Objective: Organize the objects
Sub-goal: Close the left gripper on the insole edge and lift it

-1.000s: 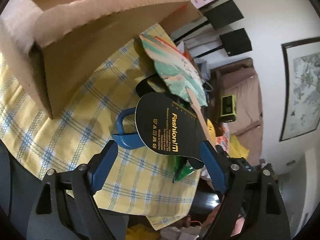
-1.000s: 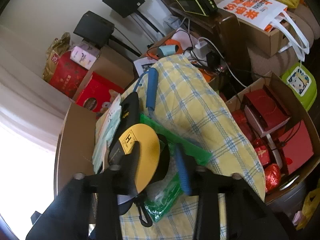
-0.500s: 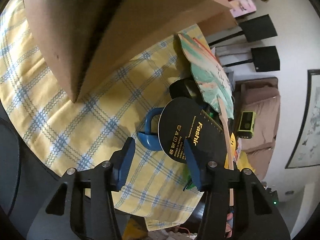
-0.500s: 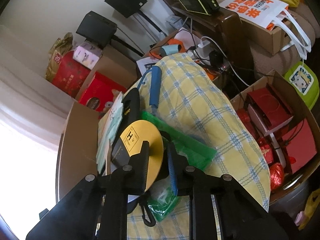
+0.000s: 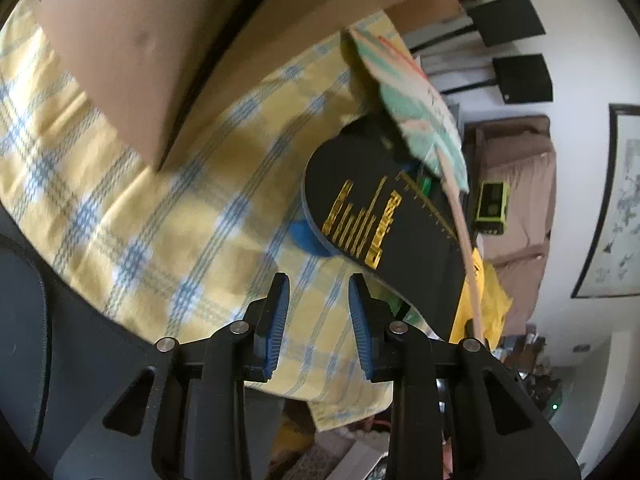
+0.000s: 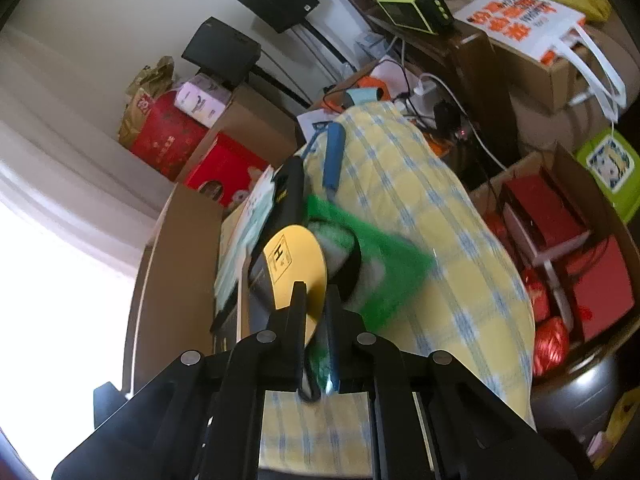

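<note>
The right gripper (image 6: 316, 308) pinches the rim of a yellow disc (image 6: 298, 268), which lies against a green bag (image 6: 384, 272) on the checked cloth (image 6: 440, 240). At ten o'clock stands a cardboard box (image 6: 176, 264); its contents are hidden. The left gripper (image 5: 318, 300) has its jaws closing with nothing between them, only cloth beneath. Only its view shows the black pad with gold lettering (image 5: 384, 232) at one o'clock and, beyond that, a paper fan (image 5: 416, 112).
</note>
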A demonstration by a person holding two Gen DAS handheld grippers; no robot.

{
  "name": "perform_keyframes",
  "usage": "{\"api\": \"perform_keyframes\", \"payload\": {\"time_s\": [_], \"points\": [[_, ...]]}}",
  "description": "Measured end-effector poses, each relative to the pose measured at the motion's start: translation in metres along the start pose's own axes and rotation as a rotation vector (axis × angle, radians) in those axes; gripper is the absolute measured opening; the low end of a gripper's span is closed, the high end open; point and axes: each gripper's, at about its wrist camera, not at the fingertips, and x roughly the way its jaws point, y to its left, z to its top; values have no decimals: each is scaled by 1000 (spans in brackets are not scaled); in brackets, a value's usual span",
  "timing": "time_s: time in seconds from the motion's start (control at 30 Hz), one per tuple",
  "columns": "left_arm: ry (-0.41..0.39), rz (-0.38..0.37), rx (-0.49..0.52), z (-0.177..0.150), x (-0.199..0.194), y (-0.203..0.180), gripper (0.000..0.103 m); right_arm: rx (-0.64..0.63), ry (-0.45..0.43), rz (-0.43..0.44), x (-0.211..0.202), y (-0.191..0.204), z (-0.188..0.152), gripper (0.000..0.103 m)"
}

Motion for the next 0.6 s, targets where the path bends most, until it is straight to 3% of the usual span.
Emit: {"api": "perform_keyframes", "payload": {"time_s": [0.3, 0.47, 0.6], "points": [[7, -47, 31, -10, -11, 5, 27, 25, 14, 33, -27, -10, -54, 7], [54, -92, 37, -20, -6, 5, 42, 22, 25, 46, -31, -7, -70, 7], [80, -131, 42, -26, -2, 3, 44, 15, 36, 62, -32, -2, -77, 6]]}}
